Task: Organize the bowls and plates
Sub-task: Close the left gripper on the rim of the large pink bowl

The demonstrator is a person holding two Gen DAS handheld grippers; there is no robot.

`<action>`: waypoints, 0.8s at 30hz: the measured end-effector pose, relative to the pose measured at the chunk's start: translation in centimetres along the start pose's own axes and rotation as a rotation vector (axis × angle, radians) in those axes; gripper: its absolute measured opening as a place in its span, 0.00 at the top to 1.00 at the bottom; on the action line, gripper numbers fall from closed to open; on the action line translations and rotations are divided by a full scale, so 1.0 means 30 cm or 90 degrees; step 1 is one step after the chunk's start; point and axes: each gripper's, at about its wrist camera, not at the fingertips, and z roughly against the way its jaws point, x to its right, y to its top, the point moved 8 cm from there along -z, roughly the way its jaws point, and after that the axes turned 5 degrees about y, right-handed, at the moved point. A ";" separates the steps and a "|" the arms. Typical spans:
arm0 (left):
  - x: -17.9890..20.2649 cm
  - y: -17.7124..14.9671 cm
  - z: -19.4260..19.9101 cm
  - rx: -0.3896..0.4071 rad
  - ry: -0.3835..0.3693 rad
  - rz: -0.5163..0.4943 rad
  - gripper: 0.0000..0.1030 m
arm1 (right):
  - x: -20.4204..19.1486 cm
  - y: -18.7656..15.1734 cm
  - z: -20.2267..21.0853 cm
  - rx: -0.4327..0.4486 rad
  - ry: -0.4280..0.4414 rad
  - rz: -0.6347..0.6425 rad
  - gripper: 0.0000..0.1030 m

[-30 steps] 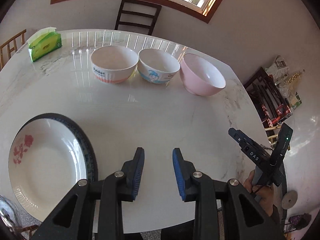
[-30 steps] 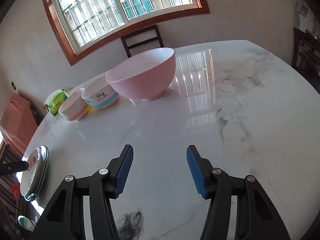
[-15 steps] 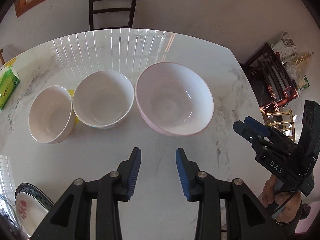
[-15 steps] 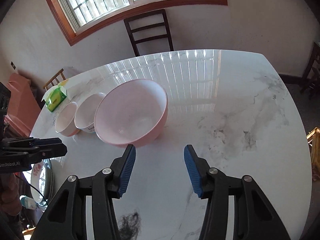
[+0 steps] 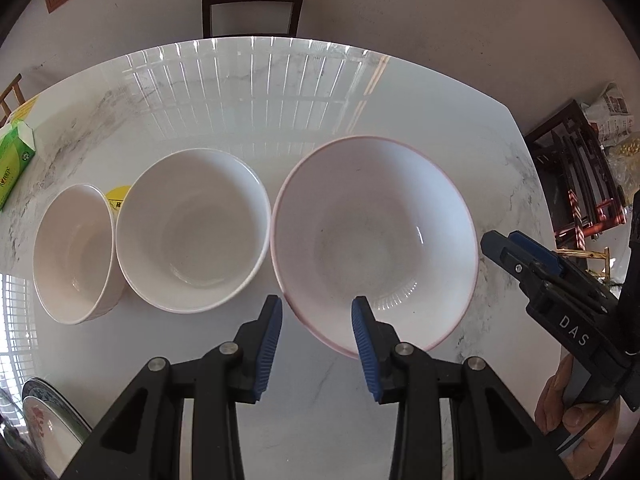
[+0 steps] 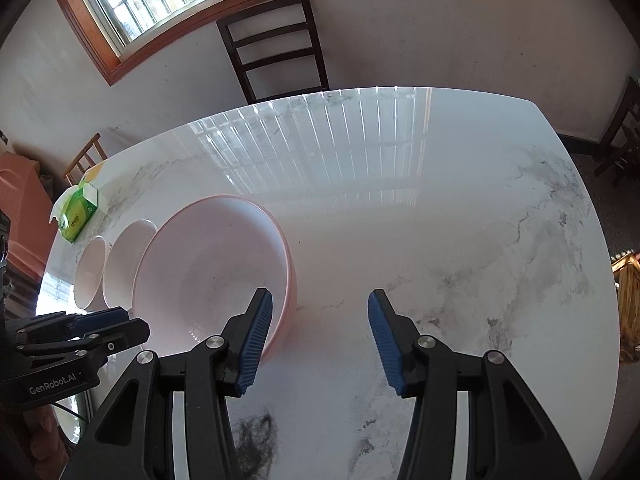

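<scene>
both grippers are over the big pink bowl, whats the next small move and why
Probably lower the left gripper so its open jaws straddle the near rim of the pink bowl, then close. The rim sits just ahead of the fingertips, nothing is held, and the right gripper is open at the bowl's far side.

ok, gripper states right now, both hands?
Left gripper: open, empty, over the pink bowl rim.
Right gripper: open, empty.

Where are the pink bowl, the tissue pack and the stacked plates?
pink bowl (image 5: 374,240): left wrist view, inner floor.
tissue pack (image 6: 78,210): right wrist view, green side face.
stacked plates (image 5: 50,426): left wrist view, top plate's white well by the rim.
</scene>
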 end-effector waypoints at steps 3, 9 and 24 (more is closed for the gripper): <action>-0.012 0.003 -0.029 -0.003 0.013 0.013 0.64 | 0.005 0.019 -0.044 -0.014 -0.016 0.005 0.55; -0.022 0.005 -0.076 -0.025 -0.023 0.062 0.64 | -0.016 0.046 -0.132 -0.046 -0.022 0.017 0.75; -0.023 -0.151 0.007 -0.008 -0.021 0.018 0.84 | -0.060 -0.148 -0.033 -0.086 0.042 0.012 0.90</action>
